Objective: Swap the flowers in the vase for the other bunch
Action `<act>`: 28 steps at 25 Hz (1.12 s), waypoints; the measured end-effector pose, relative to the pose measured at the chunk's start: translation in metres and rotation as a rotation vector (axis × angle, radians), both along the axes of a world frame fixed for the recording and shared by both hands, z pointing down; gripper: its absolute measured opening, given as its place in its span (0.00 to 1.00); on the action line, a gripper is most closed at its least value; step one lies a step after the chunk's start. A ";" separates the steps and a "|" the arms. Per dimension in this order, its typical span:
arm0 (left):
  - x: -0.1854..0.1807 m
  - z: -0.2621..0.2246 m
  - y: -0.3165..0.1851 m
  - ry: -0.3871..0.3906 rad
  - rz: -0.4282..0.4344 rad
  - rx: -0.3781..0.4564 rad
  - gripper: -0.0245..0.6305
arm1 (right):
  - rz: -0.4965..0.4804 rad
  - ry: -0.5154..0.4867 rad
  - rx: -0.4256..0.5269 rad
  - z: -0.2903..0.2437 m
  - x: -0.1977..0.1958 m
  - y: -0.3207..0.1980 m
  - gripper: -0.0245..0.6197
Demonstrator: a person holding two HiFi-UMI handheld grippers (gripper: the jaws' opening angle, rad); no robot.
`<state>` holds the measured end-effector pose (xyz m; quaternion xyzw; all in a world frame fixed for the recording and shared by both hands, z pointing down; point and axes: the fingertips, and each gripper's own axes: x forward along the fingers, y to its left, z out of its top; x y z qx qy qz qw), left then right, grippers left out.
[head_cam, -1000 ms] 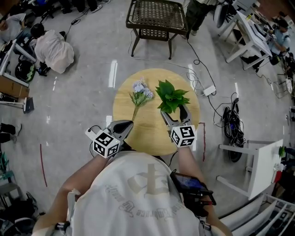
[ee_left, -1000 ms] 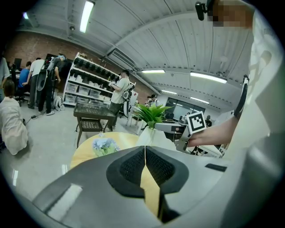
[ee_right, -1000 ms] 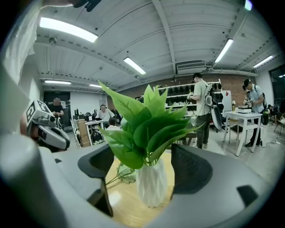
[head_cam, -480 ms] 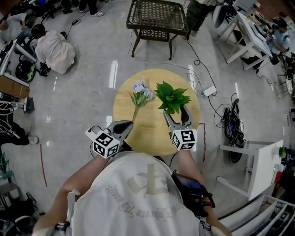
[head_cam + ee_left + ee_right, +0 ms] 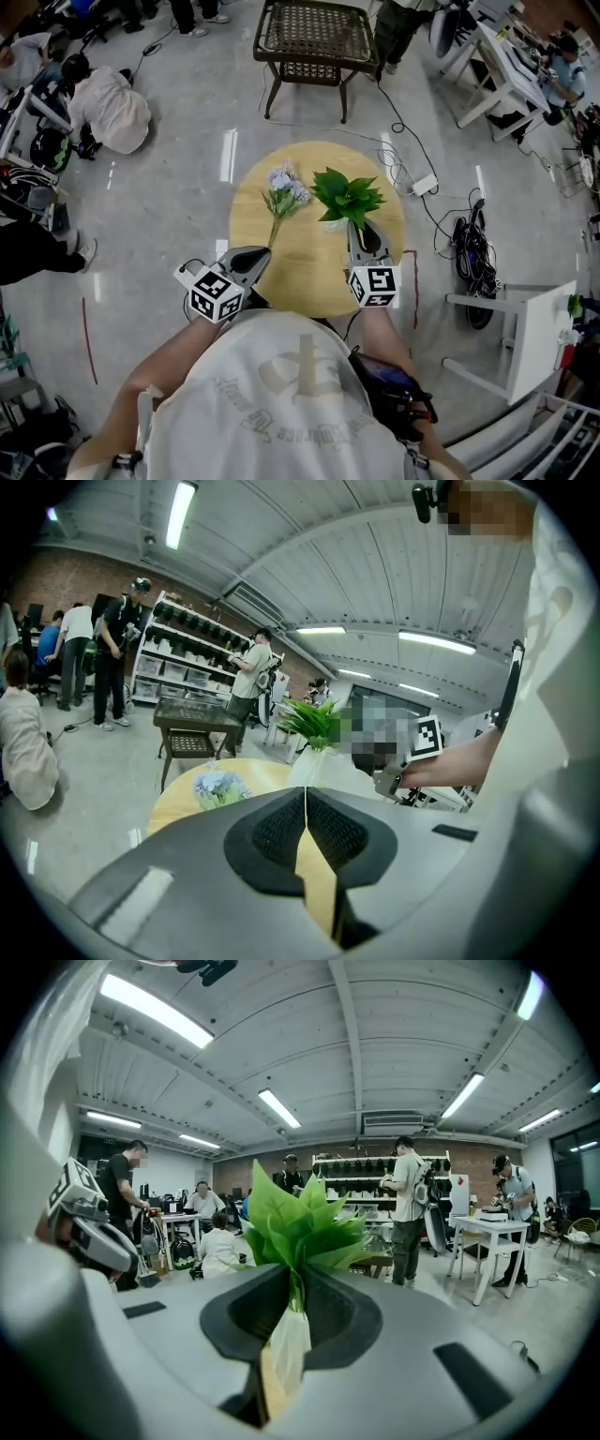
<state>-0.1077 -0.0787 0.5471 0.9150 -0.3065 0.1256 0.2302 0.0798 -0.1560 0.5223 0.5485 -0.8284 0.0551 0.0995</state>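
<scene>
Only a sliver of the white vase (image 5: 330,225) is seen from the head view, since it is covered by the leaves of the green bunch (image 5: 345,197). The near rim of the round table (image 5: 300,277) is cut off by the person's shirt (image 5: 281,394). How far the stems reach inside the vase cannot be made out.

Two bunches, one vase and two grippers are counted. The blue bunch (image 5: 287,187) is laid flat on the table's left half, apart from the vase. The right gripper (image 5: 362,231) is being closed, with the green stems pinched between its jaws just above the vase mouth. The left gripper (image 5: 262,252) is held shut and empty at the near left rim.

Bare wood is left between the two bunches and toward the near edge.
</scene>
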 end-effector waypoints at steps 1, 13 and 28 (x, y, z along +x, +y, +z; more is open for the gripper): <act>0.000 0.000 0.001 -0.001 0.000 0.000 0.05 | 0.001 0.001 0.002 -0.001 0.000 0.000 0.09; 0.000 -0.003 0.004 -0.007 -0.003 0.003 0.05 | 0.000 -0.041 0.055 -0.024 0.006 -0.001 0.06; 0.007 -0.007 0.002 -0.012 0.027 0.012 0.05 | -0.010 -0.081 0.127 -0.052 0.009 0.005 0.06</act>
